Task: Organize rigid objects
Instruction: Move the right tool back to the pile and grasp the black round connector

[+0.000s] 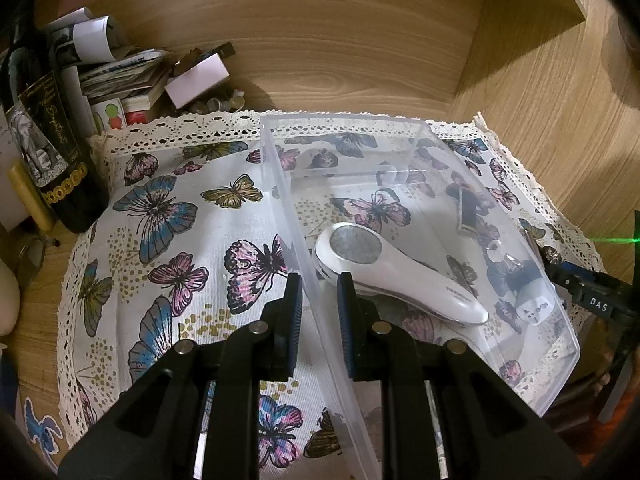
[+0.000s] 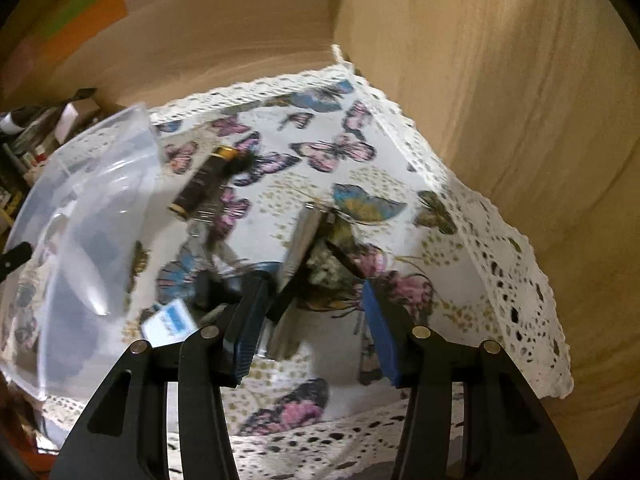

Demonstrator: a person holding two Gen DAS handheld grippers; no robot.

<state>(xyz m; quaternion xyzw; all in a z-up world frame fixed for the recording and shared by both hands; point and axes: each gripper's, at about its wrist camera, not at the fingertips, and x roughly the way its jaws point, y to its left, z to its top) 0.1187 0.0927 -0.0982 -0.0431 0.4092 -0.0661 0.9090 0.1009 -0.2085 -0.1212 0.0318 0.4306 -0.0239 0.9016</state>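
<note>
A clear plastic bin (image 1: pixel 560 360) lies on the butterfly cloth (image 1: pixel 168 216). In it lie a white handheld device (image 1: pixel 396 276), a white plug adapter (image 1: pixel 534 308) and a keychain (image 1: pixel 472 208). My left gripper (image 1: pixel 318 296) straddles the bin's left wall with a gap each side. My right gripper (image 2: pixel 312 304) is open over a silver tool (image 2: pixel 300 248) on the cloth. A dark cylinder with gold ends (image 2: pixel 204 180) and a small white and blue card (image 2: pixel 170 322) lie beside the bin (image 2: pixel 80 208). The right view is blurred.
A dark bottle (image 1: pixel 52 152), stacked papers and small boxes (image 1: pixel 132 76) crowd the back left. Wooden walls (image 1: pixel 340 48) close the back and right. The lace edge of the cloth (image 2: pixel 520 264) hangs near the right wall. A black device (image 1: pixel 592 300) sits right of the bin.
</note>
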